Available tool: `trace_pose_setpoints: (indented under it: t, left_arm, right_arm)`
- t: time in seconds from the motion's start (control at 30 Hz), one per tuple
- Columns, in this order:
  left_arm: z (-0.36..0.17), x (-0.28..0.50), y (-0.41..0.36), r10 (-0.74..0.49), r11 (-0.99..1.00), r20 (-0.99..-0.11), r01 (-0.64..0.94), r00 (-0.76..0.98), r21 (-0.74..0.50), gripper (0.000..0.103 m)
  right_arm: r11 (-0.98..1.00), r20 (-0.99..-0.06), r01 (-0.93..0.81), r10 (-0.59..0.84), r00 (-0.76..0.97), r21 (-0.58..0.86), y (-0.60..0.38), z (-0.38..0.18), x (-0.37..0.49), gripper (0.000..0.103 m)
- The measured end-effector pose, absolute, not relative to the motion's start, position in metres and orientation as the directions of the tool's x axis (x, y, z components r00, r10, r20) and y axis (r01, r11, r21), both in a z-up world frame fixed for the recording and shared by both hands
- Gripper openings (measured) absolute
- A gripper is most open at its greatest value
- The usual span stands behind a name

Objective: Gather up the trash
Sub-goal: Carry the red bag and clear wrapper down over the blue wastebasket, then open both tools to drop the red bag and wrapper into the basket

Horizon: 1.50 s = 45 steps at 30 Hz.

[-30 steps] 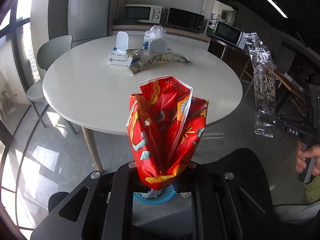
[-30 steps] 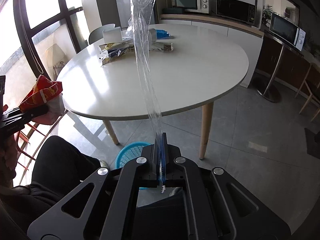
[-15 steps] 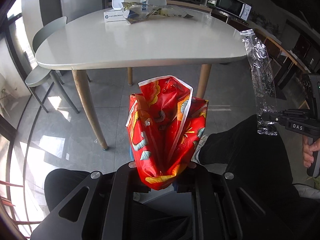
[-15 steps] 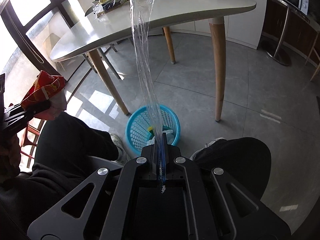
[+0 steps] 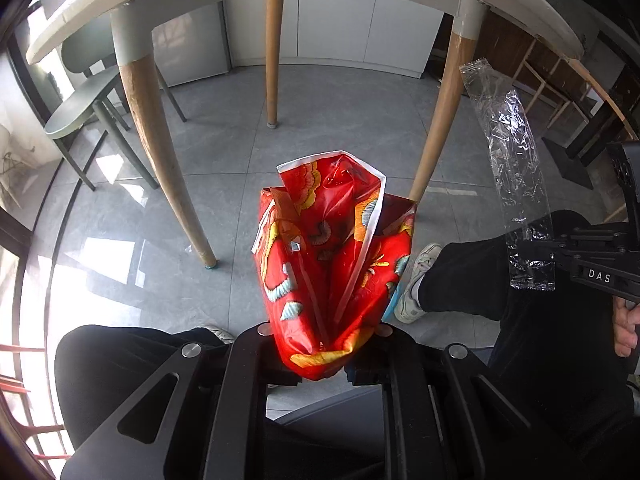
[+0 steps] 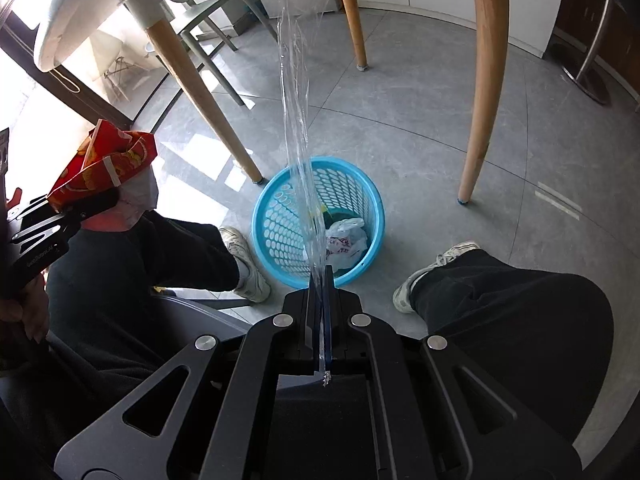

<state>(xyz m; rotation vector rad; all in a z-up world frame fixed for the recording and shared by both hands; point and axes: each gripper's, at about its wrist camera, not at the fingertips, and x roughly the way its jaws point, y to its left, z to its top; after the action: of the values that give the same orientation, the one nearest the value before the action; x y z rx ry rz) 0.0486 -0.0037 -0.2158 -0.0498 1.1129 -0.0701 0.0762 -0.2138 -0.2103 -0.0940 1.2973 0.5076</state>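
My left jaws pinch a crumpled red wrapper (image 5: 332, 264) by its base, mouth upward. My right jaws clamp a long clear wrapper (image 6: 298, 120), upright above a blue bin (image 6: 280, 220) holding white trash (image 6: 346, 240).

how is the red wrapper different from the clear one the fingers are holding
The red wrapper is opaque, printed and puffed open at the top; the clear wrapper is see-through, plain, long and flat. The red one sits in the left gripper, the clear one in the right gripper. Both are pinched at their lower ends.
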Motion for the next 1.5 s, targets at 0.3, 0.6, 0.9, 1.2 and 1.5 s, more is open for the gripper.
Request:
trace_pose_setpoints:
  t: [0.3,0.6,0.9,1.2,1.5]
  left_arm:
    - [-0.258,0.072,-0.006,-0.059,0.998,-0.928,0.008,0.369,-0.060,0.013]
    - [-0.298,0.099,0.008,-0.134,0.986,-0.958,-0.064,0.252,-0.154,0.013]
    - [-0.326,0.117,0.007,-0.084,0.990,-0.969,-0.090,0.232,-0.108,0.013]
    - [-0.369,0.143,0.006,-0.096,0.991,-0.986,-0.079,0.138,-0.108,0.013]
    - [-0.402,0.163,0.001,-0.104,0.993,-0.992,-0.045,0.069,-0.107,0.013]
  right_arm:
    - [0.890,-0.953,-0.388,0.291,0.081,0.239,-0.193,-0.254,0.102,0.001]
    - [0.905,-0.968,-0.362,0.251,0.025,0.225,-0.167,-0.296,0.128,0.001]
    - [0.913,-0.972,-0.335,0.230,-0.048,0.232,-0.143,-0.344,0.145,0.001]
    - [0.921,-0.967,-0.304,0.212,-0.140,0.245,-0.127,-0.391,0.158,0.001]
    - [0.933,-0.962,-0.280,0.168,-0.215,0.225,-0.123,-0.433,0.170,0.001]
